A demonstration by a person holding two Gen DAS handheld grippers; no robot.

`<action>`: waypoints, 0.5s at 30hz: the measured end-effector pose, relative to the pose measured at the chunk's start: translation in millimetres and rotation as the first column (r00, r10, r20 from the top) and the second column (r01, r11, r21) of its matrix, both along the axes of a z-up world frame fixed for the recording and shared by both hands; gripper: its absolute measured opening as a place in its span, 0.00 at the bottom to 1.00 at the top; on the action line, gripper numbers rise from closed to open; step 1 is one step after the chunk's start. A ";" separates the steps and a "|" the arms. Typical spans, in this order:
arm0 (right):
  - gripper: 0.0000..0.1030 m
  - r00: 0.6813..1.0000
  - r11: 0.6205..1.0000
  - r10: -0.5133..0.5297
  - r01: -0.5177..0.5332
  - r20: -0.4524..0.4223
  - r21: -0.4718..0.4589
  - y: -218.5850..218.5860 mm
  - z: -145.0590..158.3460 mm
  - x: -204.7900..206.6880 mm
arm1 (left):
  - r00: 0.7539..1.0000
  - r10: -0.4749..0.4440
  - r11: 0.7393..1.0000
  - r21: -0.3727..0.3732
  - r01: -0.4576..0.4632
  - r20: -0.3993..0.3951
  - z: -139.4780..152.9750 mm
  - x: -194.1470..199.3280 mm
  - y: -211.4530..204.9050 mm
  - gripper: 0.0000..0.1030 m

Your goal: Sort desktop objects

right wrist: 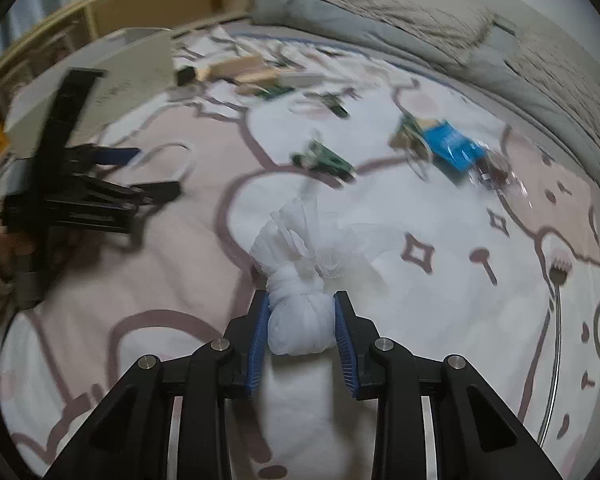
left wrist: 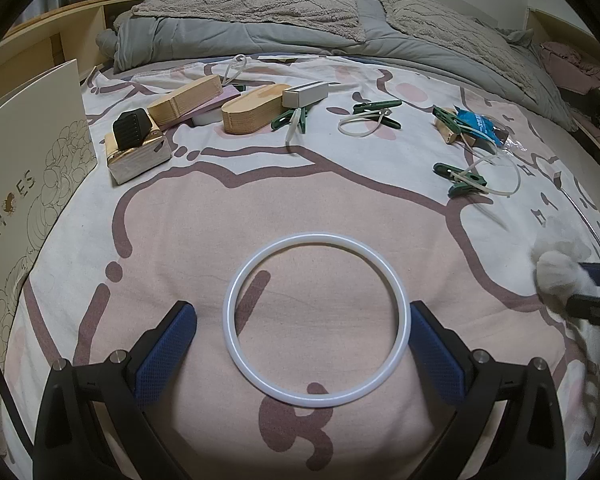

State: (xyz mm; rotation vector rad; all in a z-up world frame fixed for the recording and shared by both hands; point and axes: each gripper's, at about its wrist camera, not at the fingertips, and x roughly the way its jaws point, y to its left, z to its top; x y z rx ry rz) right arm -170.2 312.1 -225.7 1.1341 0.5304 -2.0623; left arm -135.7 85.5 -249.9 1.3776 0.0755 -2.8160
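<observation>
A white silicone ring (left wrist: 236, 280) lies flat on the patterned bedsheet (left wrist: 180, 208). My left gripper (left wrist: 302, 308) is open, one blue pad on each side of the ring; the right pad is at its rim. In the right wrist view, my right gripper (right wrist: 301, 296) is shut on a knotted white mesh bundle (right wrist: 300, 320), its pads pressing both sides. The left wrist view shows that bundle (left wrist: 560, 272) and the right gripper (left wrist: 592, 288) at the far right edge. The blurred left gripper (right wrist: 148, 174) is at the left of the right wrist view.
Green clips (left wrist: 376, 114) with white cable ties (left wrist: 496, 172), a blue packet (left wrist: 476, 124), wooden blocks (left wrist: 252, 110), a small white box (left wrist: 304, 94) and a black item (left wrist: 134, 128) on a gold-white box lie farther back. A shoe box (left wrist: 32, 168) stands left; pillows (left wrist: 260, 4) behind.
</observation>
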 end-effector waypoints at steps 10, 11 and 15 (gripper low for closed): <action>0.71 0.998 0.996 -0.058 0.060 -0.026 0.061 11.7 -4.8 0.8 | 1.000 0.001 1.000 0.000 -0.001 0.000 -0.2 0.3 -0.2 1.00; 0.71 0.997 0.994 -0.066 0.068 -0.028 0.080 13.8 -6.4 0.3 | 1.000 0.001 1.000 0.000 -0.001 0.000 -0.1 0.1 -0.2 1.00; 0.71 0.993 0.988 -0.108 0.112 -0.040 0.103 20.7 -9.6 -4.7 | 1.000 0.001 1.000 0.001 -0.001 0.000 -0.1 0.2 -0.1 1.00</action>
